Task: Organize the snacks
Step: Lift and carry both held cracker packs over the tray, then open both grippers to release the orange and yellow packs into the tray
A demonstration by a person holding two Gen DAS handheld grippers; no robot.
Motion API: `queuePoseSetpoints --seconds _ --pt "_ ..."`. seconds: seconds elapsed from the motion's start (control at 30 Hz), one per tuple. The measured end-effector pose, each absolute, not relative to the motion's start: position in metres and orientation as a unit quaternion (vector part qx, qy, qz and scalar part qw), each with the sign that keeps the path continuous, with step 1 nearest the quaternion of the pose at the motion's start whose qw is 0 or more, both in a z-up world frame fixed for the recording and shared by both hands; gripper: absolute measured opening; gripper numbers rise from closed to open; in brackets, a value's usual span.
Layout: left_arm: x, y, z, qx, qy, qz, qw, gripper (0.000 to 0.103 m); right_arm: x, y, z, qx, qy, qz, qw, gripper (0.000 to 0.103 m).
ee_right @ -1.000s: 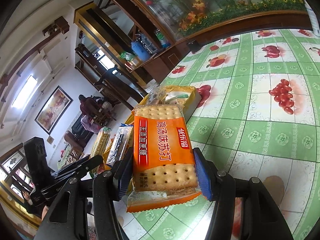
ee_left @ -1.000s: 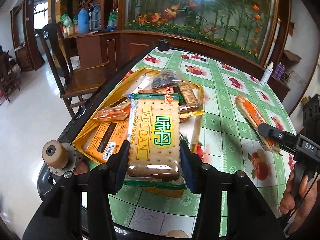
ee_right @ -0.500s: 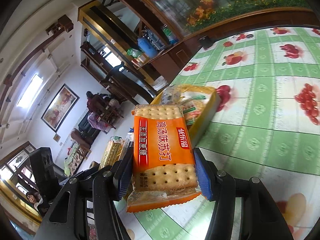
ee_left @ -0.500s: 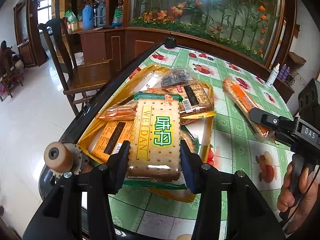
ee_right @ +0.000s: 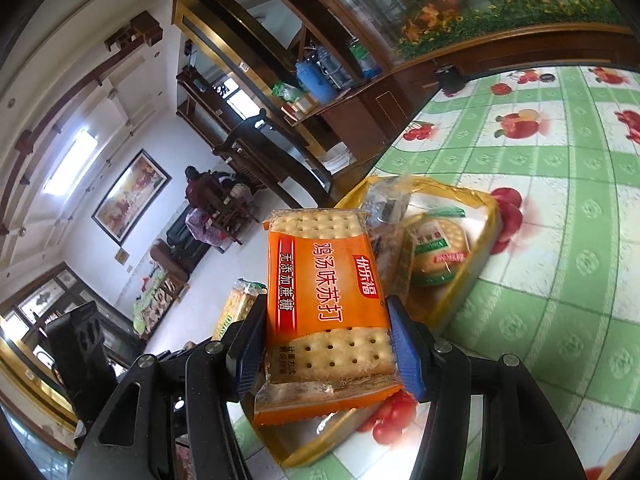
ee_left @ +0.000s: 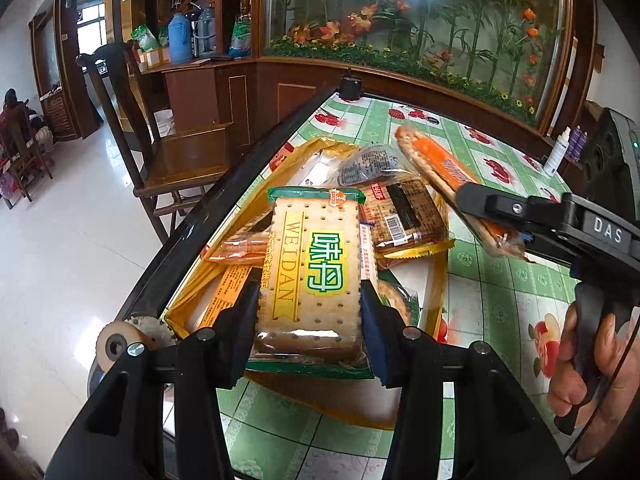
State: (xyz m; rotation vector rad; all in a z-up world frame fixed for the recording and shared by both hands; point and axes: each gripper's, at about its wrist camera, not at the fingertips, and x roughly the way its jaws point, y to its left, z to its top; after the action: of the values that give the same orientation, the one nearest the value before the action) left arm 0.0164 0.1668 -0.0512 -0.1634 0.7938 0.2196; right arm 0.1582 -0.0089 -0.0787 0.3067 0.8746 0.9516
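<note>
The left gripper [ee_left: 310, 308] tilts down over the yellow snack tray [ee_left: 434, 300], fingers pinching a green-edged WEIDAN cracker pack [ee_left: 316, 268]. The right gripper [ee_right: 326, 346], gripped by a hand [ee_left: 592, 364], pinches an orange cracker pack [ee_right: 324, 300] above the tray's far side.

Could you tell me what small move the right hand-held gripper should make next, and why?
Probably lower and release. The right hand-held gripper is clamped on the orange soda cracker pack, which hangs over the yellow snack box that already holds several packets. The left hand-held gripper holds the green WEIDAN cracker pack over the same box, so keep to the far side.
</note>
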Motion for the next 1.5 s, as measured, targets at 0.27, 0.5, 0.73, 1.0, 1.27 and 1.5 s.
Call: queuePoseSetpoints --seconds 0.27,0.5,0.73,1.0,1.27,1.5 --pt "0.024 0.163 -0.052 -0.068 0.389 0.106 0.913 0.046 0.164 0.022 -0.067 0.08 0.396 0.432 0.806 0.058" --pt "0.028 0.166 -0.053 -0.065 0.39 0.11 0.912 0.046 0.172 0.057 -0.06 0.001 0.382 0.416 0.825 0.058" --pt "0.03 0.169 -0.053 -0.066 0.389 0.113 0.912 0.046 0.176 0.091 -0.07 -0.062 0.373 0.402 0.834 0.058" --pt "0.028 0.174 -0.052 -0.07 0.387 0.118 0.912 0.046 0.181 0.104 -0.079 -0.081 0.371 0.391 0.838 0.058" --pt "0.026 0.18 -0.053 -0.088 0.389 0.114 0.91 0.046 0.186 0.113 -0.087 -0.101 0.371 0.376 0.843 0.058" --pt "0.03 0.176 -0.049 -0.093 0.387 0.106 0.911 0.046 0.183 0.102 -0.08 -0.076 0.369 0.377 0.846 0.08"
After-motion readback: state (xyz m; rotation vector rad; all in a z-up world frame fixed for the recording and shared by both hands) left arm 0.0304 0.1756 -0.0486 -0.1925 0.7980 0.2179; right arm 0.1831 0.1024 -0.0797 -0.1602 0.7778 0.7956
